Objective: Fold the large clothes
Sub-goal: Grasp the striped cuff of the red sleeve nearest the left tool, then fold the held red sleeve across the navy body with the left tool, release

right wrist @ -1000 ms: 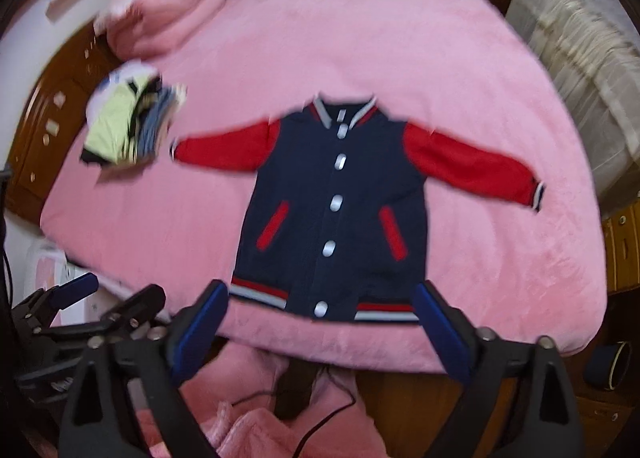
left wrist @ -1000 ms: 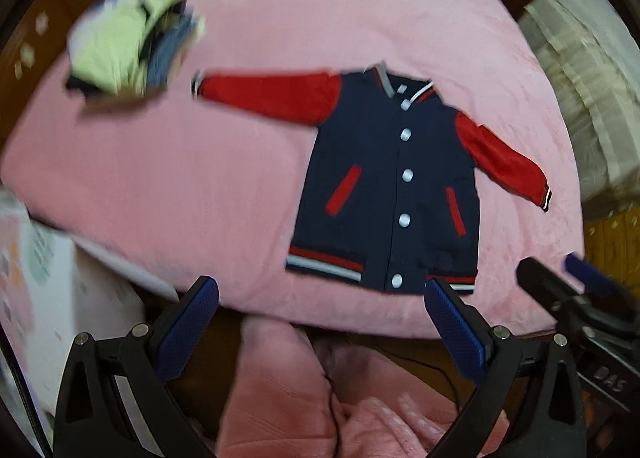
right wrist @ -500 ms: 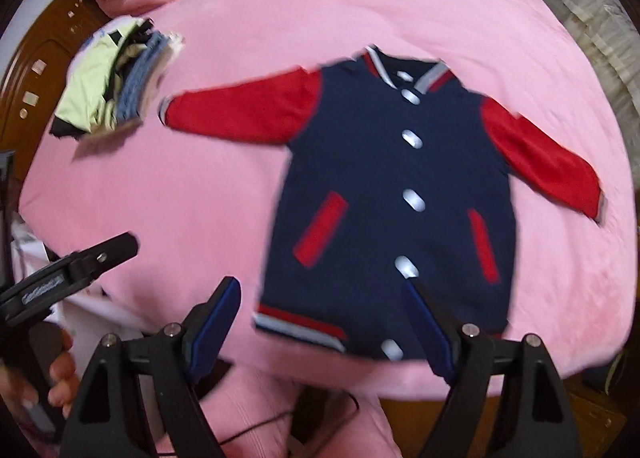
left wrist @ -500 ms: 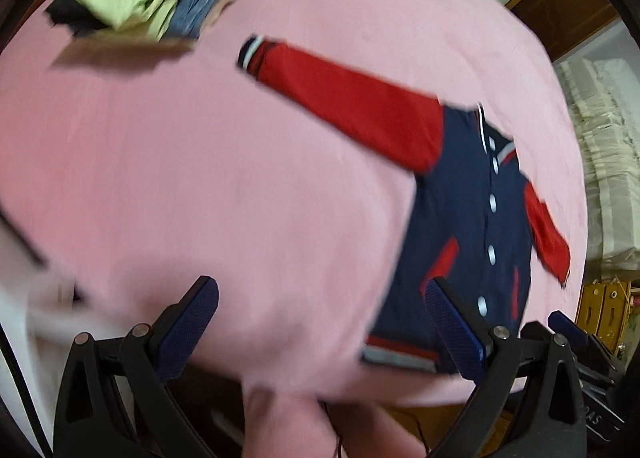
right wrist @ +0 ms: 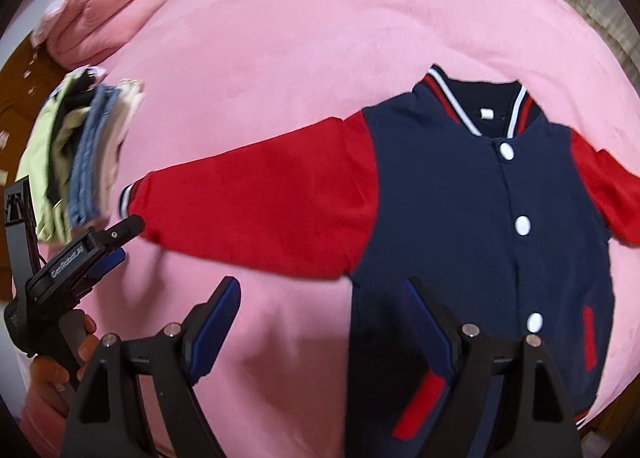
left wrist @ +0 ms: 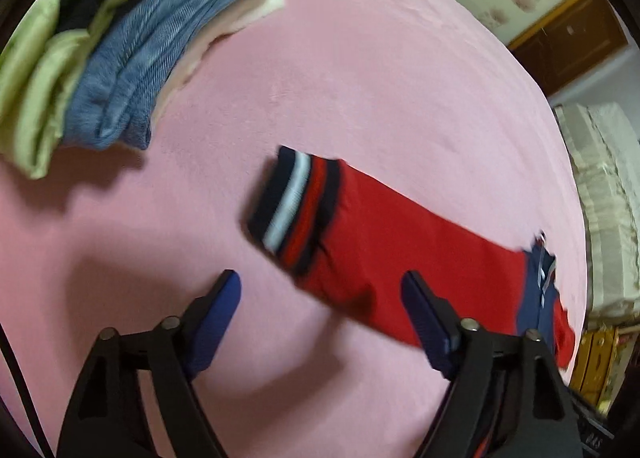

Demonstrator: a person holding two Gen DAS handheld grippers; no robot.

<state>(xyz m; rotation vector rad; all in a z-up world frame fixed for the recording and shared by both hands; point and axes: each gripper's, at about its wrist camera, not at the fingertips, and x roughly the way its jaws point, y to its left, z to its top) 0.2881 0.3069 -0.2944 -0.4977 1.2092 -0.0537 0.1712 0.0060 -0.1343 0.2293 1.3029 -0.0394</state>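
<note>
A navy jacket (right wrist: 460,217) with red sleeves and white snaps lies flat, front up, on the pink bed cover (right wrist: 320,37). Its left sleeve (left wrist: 380,242) stretches out toward a clothes pile and ends in a striped cuff (left wrist: 296,205). My left gripper (left wrist: 322,278) hovers close over that sleeve near the cuff. Its jaws are closing, the sleeve lies below the gap and the pads do not press on it. It also shows in the right wrist view as the left gripper (right wrist: 126,240) beside the cuff. My right gripper (right wrist: 324,298) is open above the jacket's side edge under the sleeve.
A pile of folded clothes (left wrist: 100,57) in green, black and denim sits on the bed just past the cuff. A pink folded blanket (right wrist: 108,17) lies at the far left corner. Cream bedding (left wrist: 600,197) is stacked to the right. A hand (right wrist: 60,370) holds the left gripper.
Both grippers have dropped toward the bed. The left one swung left to the sleeve cuff and its jaws narrowed. The right one moved in over the jacket's left side.
</note>
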